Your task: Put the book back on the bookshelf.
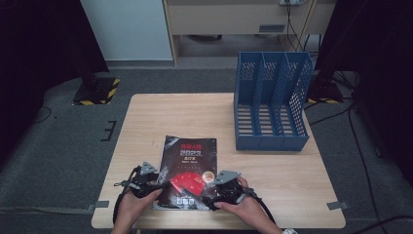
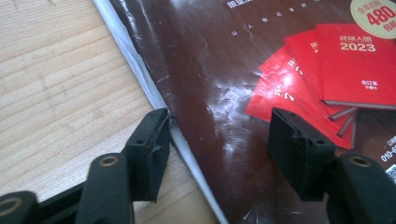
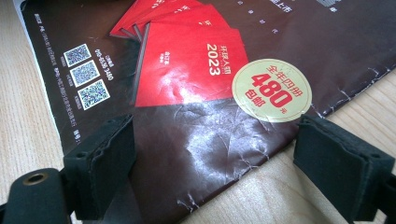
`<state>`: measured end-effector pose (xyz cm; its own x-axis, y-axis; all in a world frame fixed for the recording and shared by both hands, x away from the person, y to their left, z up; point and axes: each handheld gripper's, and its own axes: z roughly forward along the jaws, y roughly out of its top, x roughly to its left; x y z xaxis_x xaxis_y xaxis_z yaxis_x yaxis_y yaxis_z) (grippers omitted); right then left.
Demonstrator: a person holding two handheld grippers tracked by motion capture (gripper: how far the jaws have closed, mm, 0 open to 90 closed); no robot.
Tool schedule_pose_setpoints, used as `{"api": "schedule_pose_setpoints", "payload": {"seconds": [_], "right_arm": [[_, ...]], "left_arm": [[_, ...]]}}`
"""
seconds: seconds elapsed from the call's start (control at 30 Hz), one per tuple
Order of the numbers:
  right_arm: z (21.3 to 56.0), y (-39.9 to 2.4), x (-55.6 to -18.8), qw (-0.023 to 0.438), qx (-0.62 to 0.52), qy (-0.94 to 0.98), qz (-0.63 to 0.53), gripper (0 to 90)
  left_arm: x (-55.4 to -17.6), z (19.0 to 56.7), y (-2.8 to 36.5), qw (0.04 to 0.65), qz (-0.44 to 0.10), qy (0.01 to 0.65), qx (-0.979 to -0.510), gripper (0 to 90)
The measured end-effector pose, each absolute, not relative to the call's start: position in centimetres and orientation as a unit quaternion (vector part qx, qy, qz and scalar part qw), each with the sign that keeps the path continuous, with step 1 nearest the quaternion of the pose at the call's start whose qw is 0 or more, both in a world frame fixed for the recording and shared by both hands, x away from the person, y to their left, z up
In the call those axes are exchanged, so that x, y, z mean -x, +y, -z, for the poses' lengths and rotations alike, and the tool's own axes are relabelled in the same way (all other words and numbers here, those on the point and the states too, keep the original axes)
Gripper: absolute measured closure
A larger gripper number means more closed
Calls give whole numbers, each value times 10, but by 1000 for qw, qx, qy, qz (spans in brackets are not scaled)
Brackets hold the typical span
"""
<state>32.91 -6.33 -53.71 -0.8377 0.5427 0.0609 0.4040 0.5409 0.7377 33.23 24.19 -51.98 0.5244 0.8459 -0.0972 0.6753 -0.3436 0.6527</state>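
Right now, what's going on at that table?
A person holds a gripper in each hand at the near end of a dark magazine lying flat on the wooden table. The left gripper straddles the magazine's left edge, one of its jaws at the page edge, the other over the cover. The right gripper has its jaws open across the right edge. Nothing is lifted yet. A blue file rack stands empty at the far right.
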Motion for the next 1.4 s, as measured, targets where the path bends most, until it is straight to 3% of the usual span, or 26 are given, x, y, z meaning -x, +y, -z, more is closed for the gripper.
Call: {"api": "schedule_pose_setpoints", "payload": {"seconds": [0.53,0.97,1.2,1.4], "right_arm": [[537,-63,-329,89,-270,873,-396,131],[537,-63,-329,88,-269,874,-396,132],[537,-64,-329,88,-269,874,-396,132],[537,-64,-329,89,-269,874,-396,132]], "left_arm": [[-328,511,246,358,-122,467,-800,549],[-321,505,224,363,-86,422,-826,539],[-335,506,221,388,-95,446,-801,454],[-344,511,215,379,-88,440,-809,453]]}}
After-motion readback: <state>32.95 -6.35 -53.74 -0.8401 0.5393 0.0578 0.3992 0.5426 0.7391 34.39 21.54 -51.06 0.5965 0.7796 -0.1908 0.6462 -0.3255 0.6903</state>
